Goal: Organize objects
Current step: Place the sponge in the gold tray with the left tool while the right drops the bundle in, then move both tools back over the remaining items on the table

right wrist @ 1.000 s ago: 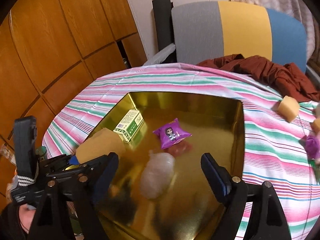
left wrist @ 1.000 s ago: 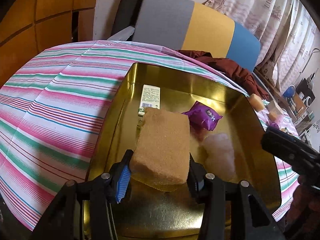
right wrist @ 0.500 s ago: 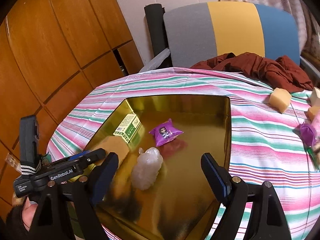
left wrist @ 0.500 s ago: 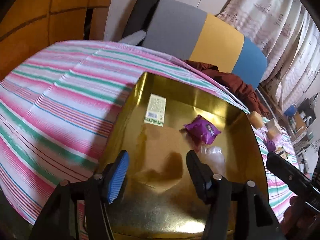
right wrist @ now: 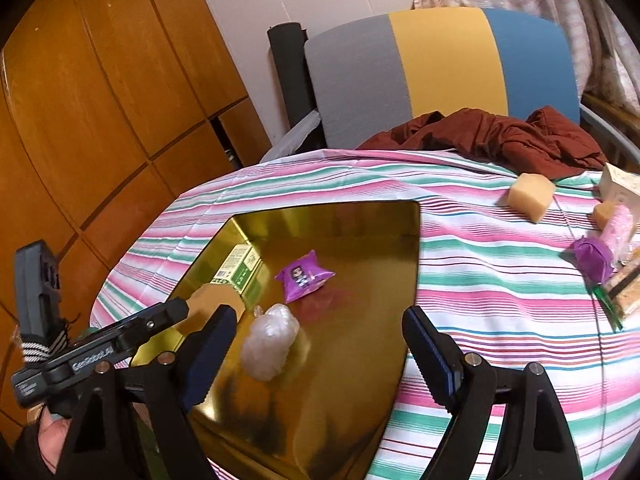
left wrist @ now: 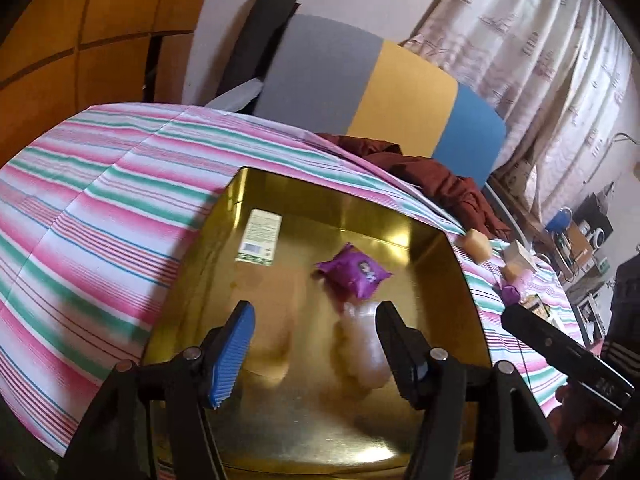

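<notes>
A gold metal tray [left wrist: 320, 424] lies on the striped tablecloth. In it are a green-and-white box [left wrist: 260, 236], a purple snack packet [left wrist: 354, 272], a tan sponge [left wrist: 268, 320] and a clear plastic bag [left wrist: 360, 348]. My left gripper [left wrist: 316, 346] hovers open above the tray, the sponge lying loose below its fingers. The right wrist view shows the same tray [right wrist: 360, 232] with the box [right wrist: 240, 270], the packet [right wrist: 304, 276], the bag [right wrist: 270, 340] and the sponge [right wrist: 208, 300], which the left gripper [right wrist: 120, 344] partly hides. My right gripper [right wrist: 318, 338] is open and empty over the tray's near right side.
On the cloth right of the tray lie another sponge [right wrist: 530, 196], a smaller sponge piece [right wrist: 604, 212], a white box [right wrist: 622, 184], a pink wrapped item [right wrist: 620, 228] and a purple flower-like thing [right wrist: 592, 258]. A brown cloth [right wrist: 500, 136] and a striped chair back [right wrist: 440, 68] stand behind.
My left gripper opened and let go of the sponge, which now lies in the tray, and it rose a little. My right gripper shifted toward the right, still open.
</notes>
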The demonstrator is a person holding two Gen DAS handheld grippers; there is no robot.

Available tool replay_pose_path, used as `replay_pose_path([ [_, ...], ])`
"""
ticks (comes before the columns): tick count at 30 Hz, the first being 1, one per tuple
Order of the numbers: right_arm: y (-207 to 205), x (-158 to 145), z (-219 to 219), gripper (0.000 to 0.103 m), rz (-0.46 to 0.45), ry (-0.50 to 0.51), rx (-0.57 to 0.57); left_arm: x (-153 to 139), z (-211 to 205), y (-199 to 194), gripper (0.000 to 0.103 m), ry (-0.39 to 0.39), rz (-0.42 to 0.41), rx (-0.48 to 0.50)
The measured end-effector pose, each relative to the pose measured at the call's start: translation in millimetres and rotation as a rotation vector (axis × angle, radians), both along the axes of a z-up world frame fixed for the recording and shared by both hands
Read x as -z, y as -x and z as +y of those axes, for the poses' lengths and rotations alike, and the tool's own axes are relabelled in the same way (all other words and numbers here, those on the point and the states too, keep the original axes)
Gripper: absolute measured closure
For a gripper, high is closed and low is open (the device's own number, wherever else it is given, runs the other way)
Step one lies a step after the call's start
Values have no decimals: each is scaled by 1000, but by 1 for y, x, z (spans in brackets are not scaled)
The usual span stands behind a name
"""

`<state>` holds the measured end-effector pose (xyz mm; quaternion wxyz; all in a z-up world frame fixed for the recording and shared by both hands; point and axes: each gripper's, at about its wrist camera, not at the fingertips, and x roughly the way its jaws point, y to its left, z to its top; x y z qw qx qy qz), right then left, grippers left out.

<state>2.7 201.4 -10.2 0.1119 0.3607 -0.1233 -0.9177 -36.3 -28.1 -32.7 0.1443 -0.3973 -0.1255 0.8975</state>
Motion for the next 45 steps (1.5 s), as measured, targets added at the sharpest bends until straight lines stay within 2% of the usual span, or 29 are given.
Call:
replay_pose_path([
  [15,-13,-5,56,13,4,8,130,-12,59,-9,40,37,23,161],
  [27,-35,7,110,13,3,-24,249,-24,120,-21,40,20,37,333],
  [34,-61,22,162,13,-11,-57,334,-28,168,-35,39,49,43,447],
  [39,-78,38,208,13,-48,-61,434,-25,207,-47,39,78,40,550],
  [45,-95,48,249,13,-66,-82,522,-15,249,-56,39,89,-14,647],
])
